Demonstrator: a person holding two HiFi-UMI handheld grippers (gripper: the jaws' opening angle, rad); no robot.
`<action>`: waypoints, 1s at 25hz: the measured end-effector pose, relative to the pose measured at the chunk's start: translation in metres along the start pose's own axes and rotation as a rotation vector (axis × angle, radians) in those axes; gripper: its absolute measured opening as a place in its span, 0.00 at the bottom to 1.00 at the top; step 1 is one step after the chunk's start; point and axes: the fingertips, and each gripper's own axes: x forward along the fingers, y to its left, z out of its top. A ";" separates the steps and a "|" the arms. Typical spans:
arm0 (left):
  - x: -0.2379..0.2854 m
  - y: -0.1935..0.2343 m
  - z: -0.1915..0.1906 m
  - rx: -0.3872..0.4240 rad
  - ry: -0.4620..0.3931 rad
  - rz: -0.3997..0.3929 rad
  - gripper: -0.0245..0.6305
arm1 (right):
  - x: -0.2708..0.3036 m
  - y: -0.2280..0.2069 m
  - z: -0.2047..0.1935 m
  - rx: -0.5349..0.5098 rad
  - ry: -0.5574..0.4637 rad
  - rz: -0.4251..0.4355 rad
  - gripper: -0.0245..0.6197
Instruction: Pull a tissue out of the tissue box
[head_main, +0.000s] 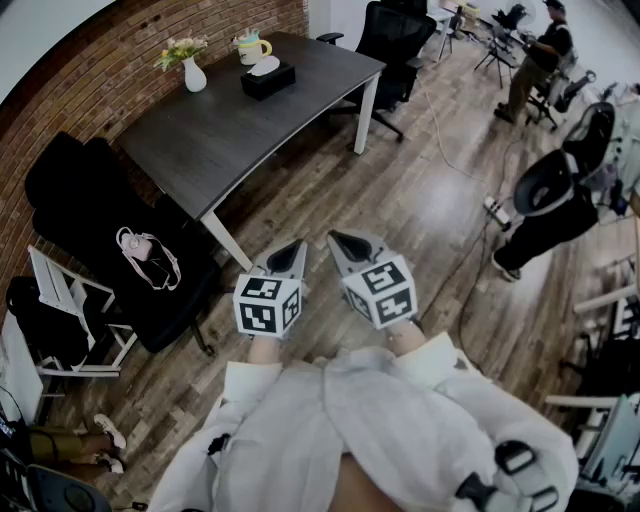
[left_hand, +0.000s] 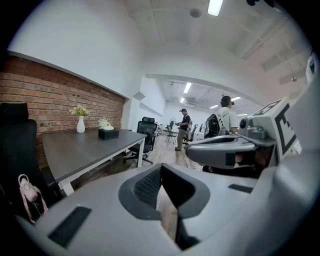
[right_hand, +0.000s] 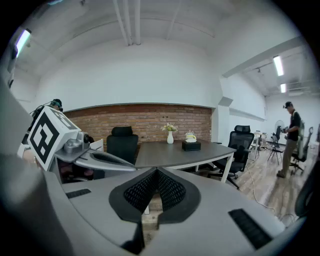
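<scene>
far off, or out of frame

the tissue box (head_main: 267, 80) on the table (head_main: 240, 135) is tiny, its tissue (head_main: 264, 66) only a pale blob; what fills the mug (head_main: 252, 46) behind it can't be told. a person (head_main: 75, 440) by the lower left edge shows only legs and shoes. in the left gripper view the right gripper (left_hand: 200, 149) covers a backpack wearer's (left_hand: 225, 119) legs.

The tissue box (head_main: 267, 80) is black, the bench (head_main: 240, 140) dark grey, the vase (head_main: 194, 76) white, the wall (head_main: 110, 70) red brick, the floor (head_main: 400, 190) brown planks. The left claw (head_main: 296, 245) and right claw (head_main: 336, 239) are grey.
</scene>
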 end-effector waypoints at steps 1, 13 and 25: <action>0.001 0.004 0.002 -0.006 -0.001 0.003 0.04 | 0.001 -0.002 -0.001 -0.006 0.007 -0.005 0.04; 0.015 0.008 -0.024 -0.017 0.096 0.040 0.04 | 0.003 -0.014 -0.023 0.004 0.044 0.015 0.04; 0.042 -0.017 -0.022 0.009 0.094 -0.068 0.04 | 0.003 -0.028 -0.028 0.027 -0.008 0.091 0.04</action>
